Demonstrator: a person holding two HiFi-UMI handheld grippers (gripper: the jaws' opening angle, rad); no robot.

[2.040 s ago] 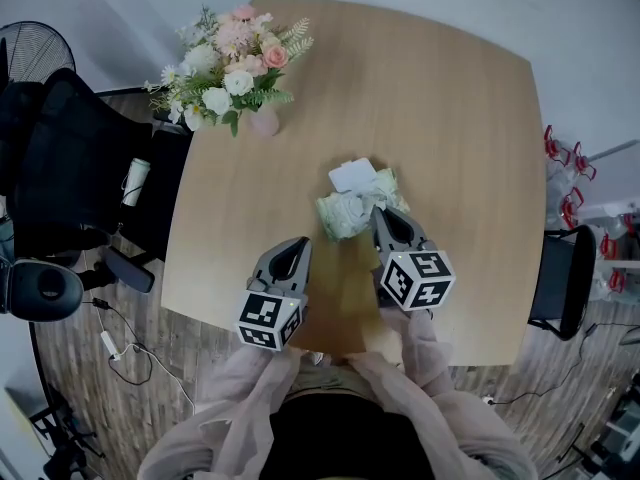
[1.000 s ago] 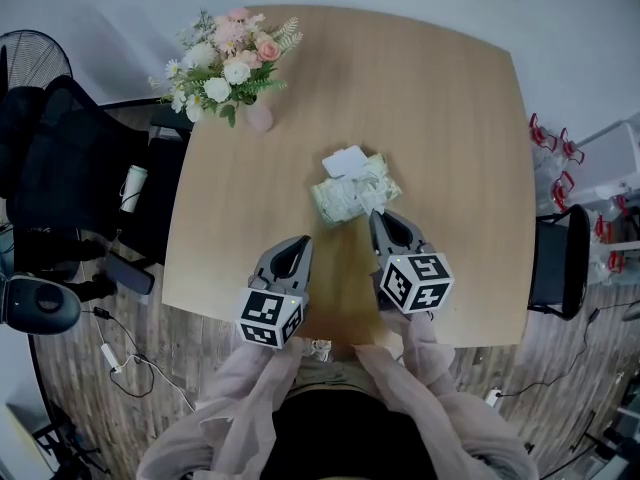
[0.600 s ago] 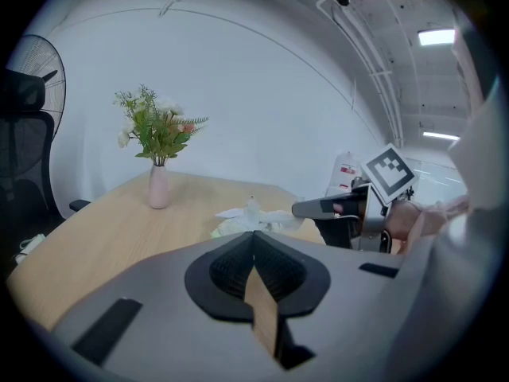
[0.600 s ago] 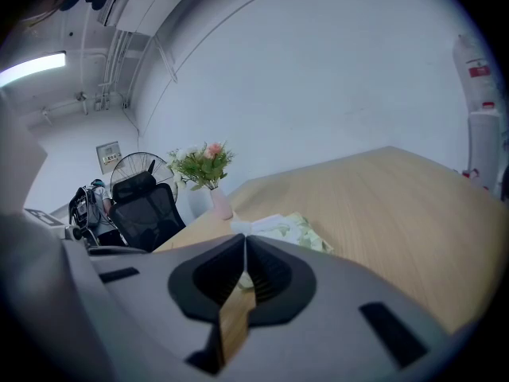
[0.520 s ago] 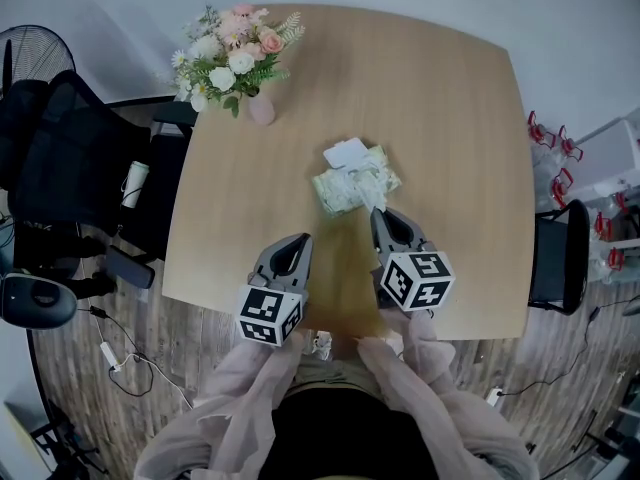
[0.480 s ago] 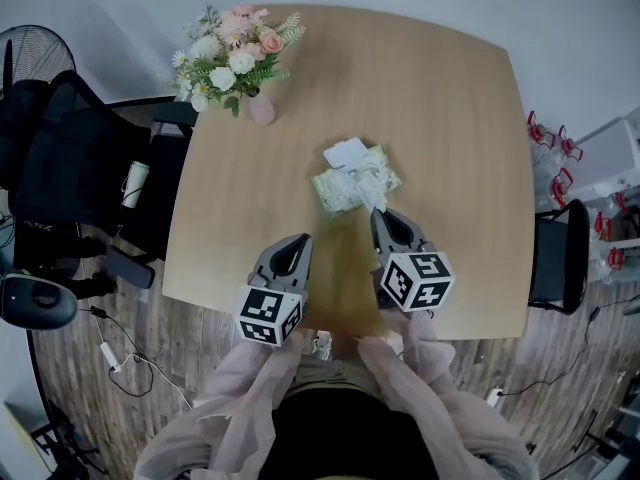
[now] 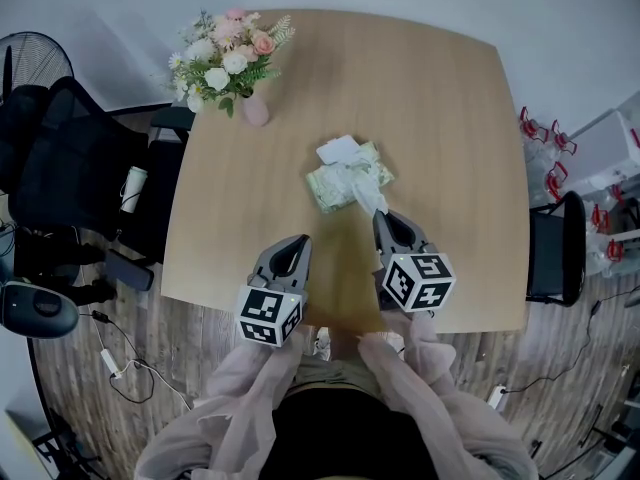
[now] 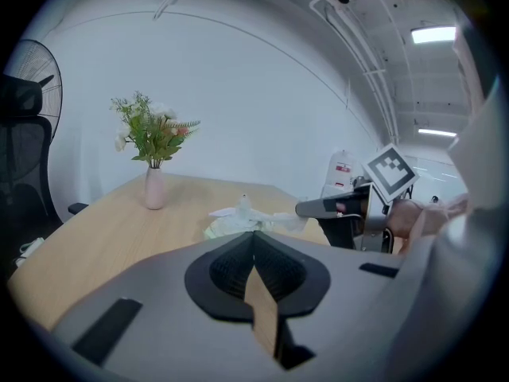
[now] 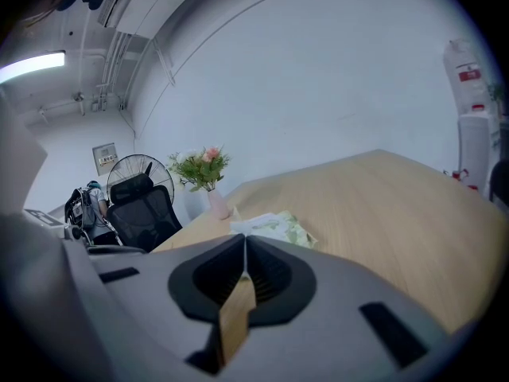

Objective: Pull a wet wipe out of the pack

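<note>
Right gripper: clamped on a white wet wipe trailing from the green plastic pack.
Left gripper: jaws together, empty.
Left gripper view alone: the wipe bridged the pack and the right gripper's tip.

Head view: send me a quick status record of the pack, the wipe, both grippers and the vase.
pack: wet wipe pack lying mid-table, flap open
wipe: wet wipe stretched from pack to right gripper
right: right gripper shut on the wipe's end
left: left gripper shut, empty, apart from pack
vase: flower vase near far left corner
</note>
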